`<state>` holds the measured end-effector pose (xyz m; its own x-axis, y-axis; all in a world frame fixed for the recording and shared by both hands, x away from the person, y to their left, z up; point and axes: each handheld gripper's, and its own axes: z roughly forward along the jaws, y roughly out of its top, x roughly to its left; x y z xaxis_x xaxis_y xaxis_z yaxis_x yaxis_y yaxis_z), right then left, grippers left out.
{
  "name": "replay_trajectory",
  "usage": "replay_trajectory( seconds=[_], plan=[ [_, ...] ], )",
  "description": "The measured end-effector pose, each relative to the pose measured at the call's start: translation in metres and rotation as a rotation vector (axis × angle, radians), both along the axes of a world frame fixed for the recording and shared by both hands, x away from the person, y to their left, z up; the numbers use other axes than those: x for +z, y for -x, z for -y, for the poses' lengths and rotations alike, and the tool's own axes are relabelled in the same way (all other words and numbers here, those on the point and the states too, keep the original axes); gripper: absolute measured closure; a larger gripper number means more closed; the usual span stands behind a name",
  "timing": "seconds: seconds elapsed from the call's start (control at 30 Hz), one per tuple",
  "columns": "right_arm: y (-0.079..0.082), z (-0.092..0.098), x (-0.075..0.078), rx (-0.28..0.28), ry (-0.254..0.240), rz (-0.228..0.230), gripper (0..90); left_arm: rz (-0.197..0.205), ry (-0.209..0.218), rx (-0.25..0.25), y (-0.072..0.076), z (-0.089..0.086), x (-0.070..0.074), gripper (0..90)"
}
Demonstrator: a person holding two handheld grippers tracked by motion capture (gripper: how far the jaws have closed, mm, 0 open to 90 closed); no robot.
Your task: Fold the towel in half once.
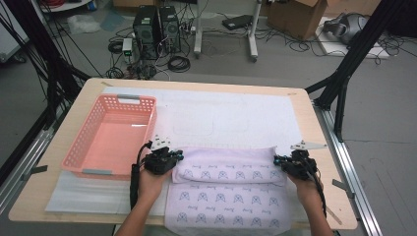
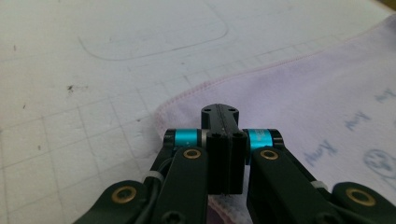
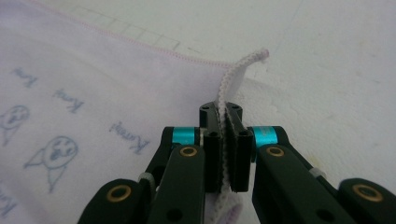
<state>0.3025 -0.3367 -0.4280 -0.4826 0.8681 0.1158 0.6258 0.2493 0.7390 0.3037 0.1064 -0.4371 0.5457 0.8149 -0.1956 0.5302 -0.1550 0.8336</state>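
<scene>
At the near edge of the counter [image 1: 314,118], a towel [image 1: 226,196] printed with small blue figures is laid over a white mat [image 1: 231,115], its near hem hanging just past the edge. The far part of the towel is folded back toward the person, so that a doubled band is formed across its width.

The left tongs [image 1: 178,156] are held at the left end of that band. In the left gripper view they [image 2: 219,114] are seen pressed together, with pink towel cloth [image 2: 317,102] showing under and beside them; cloth is seen below the jaws, so the fold's corner is taken as pinched. The right tongs [image 1: 278,160] are held at the band's right end. In the right gripper view they [image 3: 220,112] are clamped on the towel's hemmed corner [image 3: 243,63], which stands up between the jaws and curls over their tips.

Just left of the left hand [image 1: 150,182], a pink basket [image 1: 78,147] is set on the counter, touching the mat; nothing is seen inside it. Beyond the fold, the mat is left bare up to its far edge, with a faint rounded outline [image 2: 154,42] drawn on it. A strip of bare wood is left around the mat on the far, left and right sides. Past the counter, computer towers [image 1: 157,27], cables and a cardboard box [image 1: 297,17] are seen on the floor.
</scene>
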Motion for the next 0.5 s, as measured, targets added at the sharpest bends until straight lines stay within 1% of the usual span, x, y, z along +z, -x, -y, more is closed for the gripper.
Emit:
replay_trajectory(
  seconds=[0.1, 0.13, 0.2, 0.3, 0.33, 0.4, 0.5],
  plan=[
    [0.012, 0.007, 0.006, 0.012, -0.04, 0.038, 86.6, 0.033, 0.037, -0.017, 0.012, -0.004, 0.007, 89.7],
    [0.016, 0.008, 0.007, 0.019, -0.05, 0.044, 86.6, 0.04, 0.043, -0.031, 0.016, -0.005, 0.01, 89.7],
    [0.023, 0.01, 0.011, 0.029, -0.072, 0.056, 86.6, 0.058, 0.054, -0.041, 0.025, -0.007, 0.014, 89.7],
    [0.035, 0.013, 0.018, 0.048, -0.079, 0.084, 86.5, 0.081, 0.08, -0.057, 0.036, -0.01, 0.019, 89.7],
    [0.038, 0.013, 0.02, 0.052, -0.08, 0.094, 86.5, 0.088, 0.077, -0.062, 0.039, -0.01, 0.021, 89.7],
    [0.044, 0.015, 0.023, 0.058, -0.089, 0.11, 86.4, 0.097, 0.086, -0.062, 0.043, -0.012, 0.024, 89.7],
    [0.052, 0.016, 0.023, 0.068, -0.105, 0.111, 86.5, 0.106, 0.106, -0.053, 0.048, -0.013, 0.027, 89.7]
  ],
)
